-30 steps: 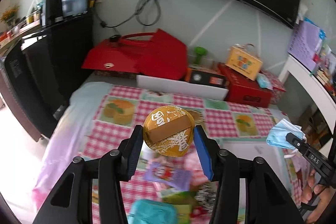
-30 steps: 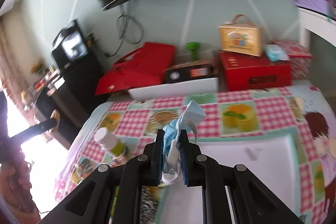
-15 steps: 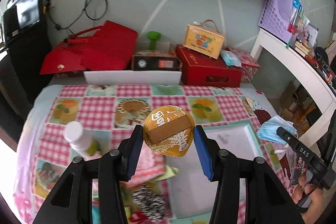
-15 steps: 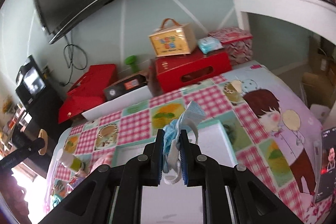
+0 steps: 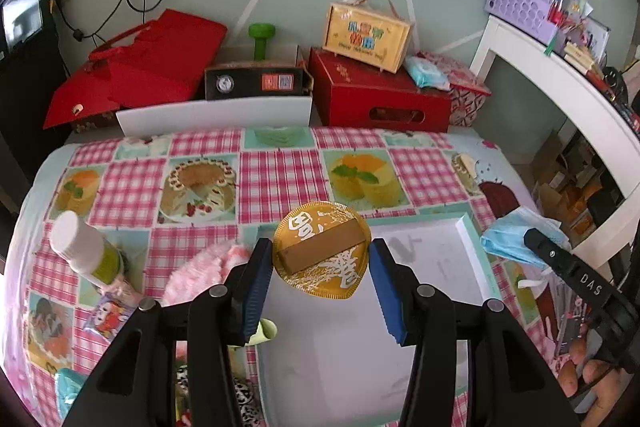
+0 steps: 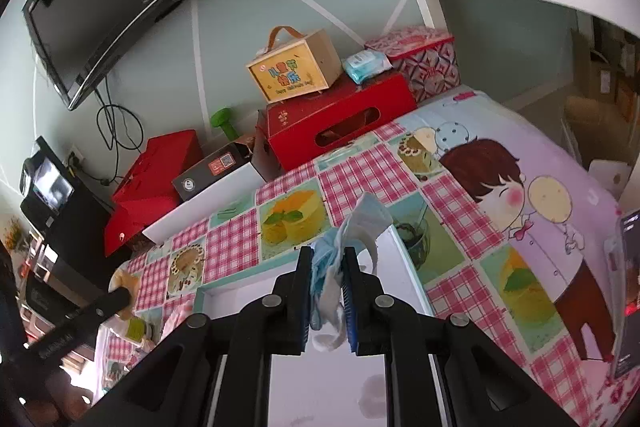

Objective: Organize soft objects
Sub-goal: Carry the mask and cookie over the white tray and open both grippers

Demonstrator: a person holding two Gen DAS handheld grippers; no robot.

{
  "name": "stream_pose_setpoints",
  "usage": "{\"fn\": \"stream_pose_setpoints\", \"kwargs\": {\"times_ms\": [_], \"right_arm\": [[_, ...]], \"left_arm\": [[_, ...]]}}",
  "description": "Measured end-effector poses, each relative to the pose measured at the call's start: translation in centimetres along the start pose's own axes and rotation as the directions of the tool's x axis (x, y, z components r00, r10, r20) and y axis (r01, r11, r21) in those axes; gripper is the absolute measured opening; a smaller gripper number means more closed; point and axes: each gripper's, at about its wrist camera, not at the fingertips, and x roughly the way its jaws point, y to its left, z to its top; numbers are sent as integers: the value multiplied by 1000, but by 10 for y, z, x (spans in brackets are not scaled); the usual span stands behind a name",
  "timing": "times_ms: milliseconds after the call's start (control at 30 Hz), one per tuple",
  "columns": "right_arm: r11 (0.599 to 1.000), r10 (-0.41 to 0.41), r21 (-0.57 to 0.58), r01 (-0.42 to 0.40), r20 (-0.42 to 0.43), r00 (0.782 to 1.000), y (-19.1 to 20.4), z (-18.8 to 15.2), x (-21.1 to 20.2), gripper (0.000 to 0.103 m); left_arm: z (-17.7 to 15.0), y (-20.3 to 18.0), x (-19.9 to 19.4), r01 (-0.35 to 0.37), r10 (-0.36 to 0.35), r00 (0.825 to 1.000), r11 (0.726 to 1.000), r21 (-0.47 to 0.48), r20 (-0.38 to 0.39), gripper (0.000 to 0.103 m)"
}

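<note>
Here both tools hang over the shallow white tray [image 5: 472, 251] on the checked bench, so each load lies straight above its likely drop spot. The left tool [image 5: 320, 263] grips a round gold packet [image 5: 322, 253] by its edges, the packet's brown band running slantwise between the pads, large white Chinese characters on its face. The right tool [image 6: 328, 287] is clamped shut on a crumpled blue face mask [image 6: 352, 227], nearer the tray's far corner. In the left view, "DAS" reads on the right tool's finger.
</note>
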Motion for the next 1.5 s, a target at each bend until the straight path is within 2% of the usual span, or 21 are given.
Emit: {"fn": "stream_pose_setpoints", "kwargs": {"times_ms": [367, 633, 933, 1000, 1067, 1200, 1267, 1333, 1433, 1467, 1500], "right_arm": [[1000, -6, 23, 9, -136, 991, -7, -15, 62, 15], [1000, 2, 23, 2, -188, 982, -7, -23, 83, 15], [1000, -12, 0, 13, -225, 974, -4, -25, 91, 18], [1000, -24, -8, 23, -230, 973, -3, -25, 90, 18], [1000, -29, -10, 27, -231, 972, -3, -25, 89, 18], [999, -47, -32, 40, -246, 968, -2, -26, 89, 18], [998, -64, -40, 55, -251, 966, -1, -26, 89, 23], [997, -72, -45, 62, -251, 965, -1, -25, 88, 36], [995, -93, -65, 79, -249, 964, 0, -24, 85, 45], [994, -102, -74, 86, -249, 963, 1, -24, 85, 47], [991, -116, -88, 97, -248, 962, 3, -24, 83, 53]], "left_arm": [[-16, -7, 62, -35, 36, 993, 999, 8, -109, 51], [-21, -5, 90, -50, 51, 990, 999, 9, -133, 51], [-23, -3, 99, -65, 64, 987, 998, 4, -146, 52], [-23, -3, 99, -68, 68, 987, 998, 4, -149, 56], [-24, -3, 98, -72, 71, 987, 997, 1, -147, 64], [-23, -1, 94, -72, 71, 988, 997, -5, -138, 67], [-23, 0, 91, -77, 75, 988, 997, -9, -134, 71], [-23, 2, 89, -80, 78, 988, 997, -13, -131, 72], [-23, 5, 87, -88, 85, 989, 996, -21, -125, 73], [-23, 5, 86, -92, 89, 989, 995, -23, -120, 77], [-22, 7, 84, -95, 92, 989, 995, -25, -114, 82]]}}
